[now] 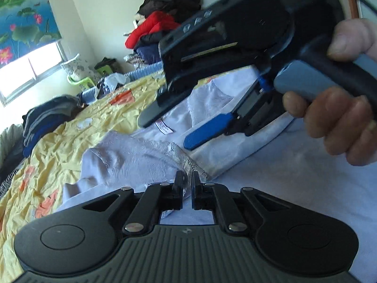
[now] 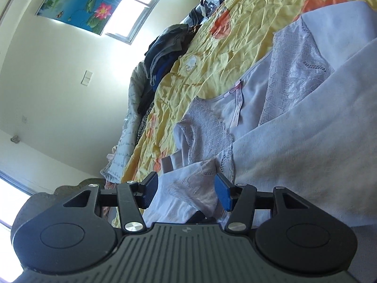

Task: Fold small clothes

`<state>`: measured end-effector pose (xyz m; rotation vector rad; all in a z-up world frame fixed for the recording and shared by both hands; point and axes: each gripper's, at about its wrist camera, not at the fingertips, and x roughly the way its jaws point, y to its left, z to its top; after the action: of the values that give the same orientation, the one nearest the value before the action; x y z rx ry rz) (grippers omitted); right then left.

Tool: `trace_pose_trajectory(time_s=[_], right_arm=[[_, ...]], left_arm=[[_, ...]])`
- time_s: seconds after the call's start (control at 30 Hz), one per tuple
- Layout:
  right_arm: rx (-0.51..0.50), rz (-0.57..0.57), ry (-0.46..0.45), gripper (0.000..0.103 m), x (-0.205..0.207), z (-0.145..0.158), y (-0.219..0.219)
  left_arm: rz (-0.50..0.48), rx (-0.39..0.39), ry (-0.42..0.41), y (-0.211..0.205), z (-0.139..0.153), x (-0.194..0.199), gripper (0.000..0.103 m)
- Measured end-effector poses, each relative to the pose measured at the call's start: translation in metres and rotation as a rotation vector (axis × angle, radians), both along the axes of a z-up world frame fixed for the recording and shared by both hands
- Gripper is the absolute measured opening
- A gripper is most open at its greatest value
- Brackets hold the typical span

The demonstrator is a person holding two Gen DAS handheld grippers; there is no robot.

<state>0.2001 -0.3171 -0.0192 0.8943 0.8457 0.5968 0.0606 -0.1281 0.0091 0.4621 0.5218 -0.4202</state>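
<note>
On the bed [image 2: 235,35], the left tongs [image 1: 187,184] pinch the lacy hem of a white garment [image 1: 132,155] while the right tongs [image 2: 186,193], spread, straddle another fold; a thin hold on lace could slip, undoing the fold.

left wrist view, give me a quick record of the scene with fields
garment: pale lilac lace-trimmed garment lying on the yellow floral bedsheet
left tool: left tool nearly shut, pinching the garment's lace edge
right tool: right tool open, cloth between its fingers
label: white care label showing inside the garment
background: stack of dark folded clothes, red jacket on a pile
</note>
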Motion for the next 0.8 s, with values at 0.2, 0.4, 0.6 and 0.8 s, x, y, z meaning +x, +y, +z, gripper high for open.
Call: trace_pose_trajectory(time_s=[0.2,0.4,0.6,0.8], right_arm=[[-0.023,-0.051,-0.029,0.059,-0.014,0.008,-0.028],[-0.112,-0.028,0.002,0.061,-0.01,0.002,-0.031],[-0.154,0.006,0.009,0.061,-0.002,-0.002,-0.012],[-0.198,0.052,0.009,0.061,0.009,-0.007,0.007]], left_arm=[[-0.071,-0.036,0.047,-0.013,0.0,0.015,0.006],[-0.018,-0.051,0.038,-0.001,0.003,0.0,0.006],[0.144,-0.141,0.05,0.052,0.022,-0.03,0.009],[0.287,-0.291,0.029,0.103,0.038,-0.053,0.091]])
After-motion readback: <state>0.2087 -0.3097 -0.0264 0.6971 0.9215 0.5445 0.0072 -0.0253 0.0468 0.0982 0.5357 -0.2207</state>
